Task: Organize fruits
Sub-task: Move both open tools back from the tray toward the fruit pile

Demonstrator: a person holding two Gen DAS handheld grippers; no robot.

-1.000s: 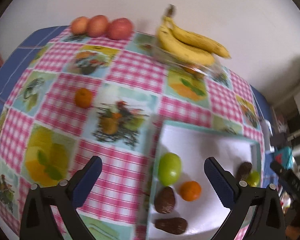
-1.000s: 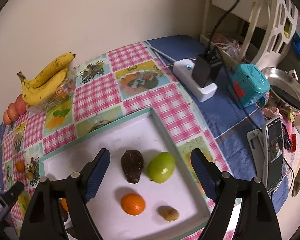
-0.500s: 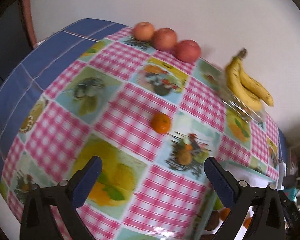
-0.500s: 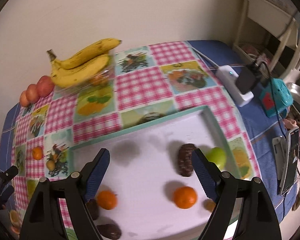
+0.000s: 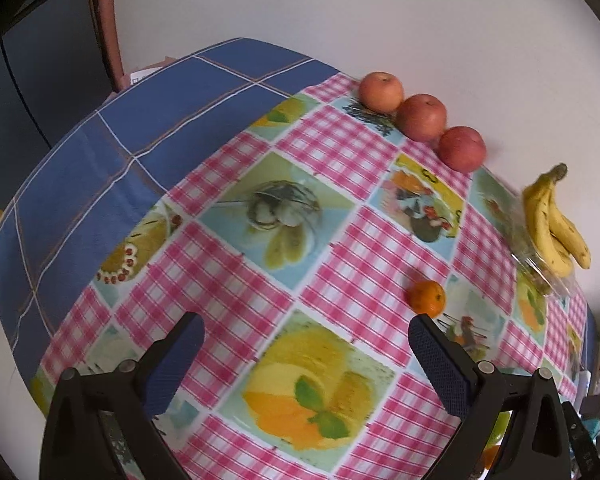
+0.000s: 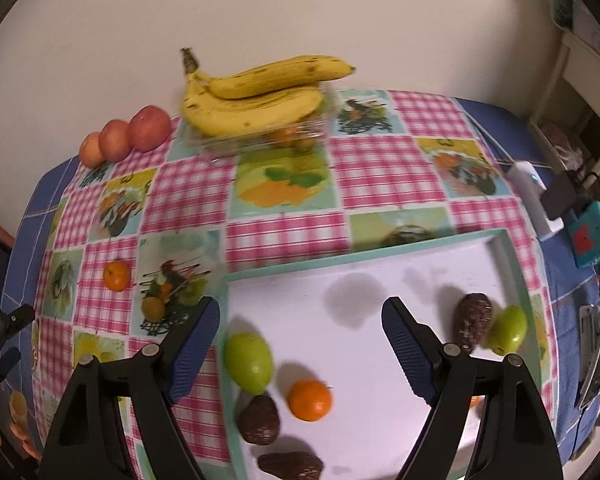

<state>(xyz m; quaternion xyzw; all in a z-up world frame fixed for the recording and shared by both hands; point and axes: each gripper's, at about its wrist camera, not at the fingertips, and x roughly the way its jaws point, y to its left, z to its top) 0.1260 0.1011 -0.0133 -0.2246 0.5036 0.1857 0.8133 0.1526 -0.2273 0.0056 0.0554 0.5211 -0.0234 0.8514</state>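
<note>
The desk's pink checked fruit-print cloth point(image 5: 332, 184) held a small round orange tangerine point(image 5: 427, 298) just beyond the left tongs point(image 5: 306, 364); both tongs gaped wide, empty. It'd probably roll if nudged off-centre.

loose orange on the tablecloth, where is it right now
The loose orange sits alone on the checked tablecloth, outside the tray: in the left wrist view just beyond the left gripper's right finger, in the right wrist view left of the tray.
</note>
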